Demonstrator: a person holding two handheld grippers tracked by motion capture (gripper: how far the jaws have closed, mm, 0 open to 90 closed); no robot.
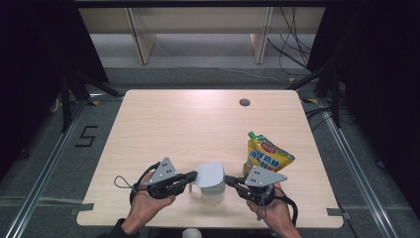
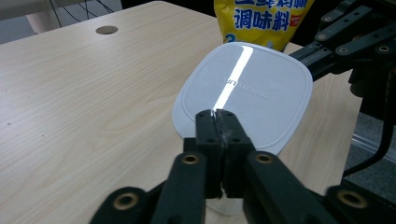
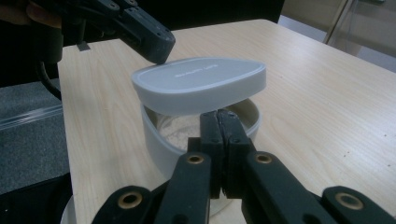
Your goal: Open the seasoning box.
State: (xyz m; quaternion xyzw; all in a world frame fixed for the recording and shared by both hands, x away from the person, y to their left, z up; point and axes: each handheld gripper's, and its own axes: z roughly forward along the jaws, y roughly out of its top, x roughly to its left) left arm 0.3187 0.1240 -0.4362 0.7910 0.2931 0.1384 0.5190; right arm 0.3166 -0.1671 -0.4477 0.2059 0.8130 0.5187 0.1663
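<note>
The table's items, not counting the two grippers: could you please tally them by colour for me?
White: 2, the lid and the container under it
Yellow: 1, the seasoning pouch
Total: 3

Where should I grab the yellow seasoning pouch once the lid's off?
Take the yellow pouch by its upper neck just below the green cap, coming from above on the far side. It leans upright, narrow at the top, and the container and right gripper crowd its near side.
</note>
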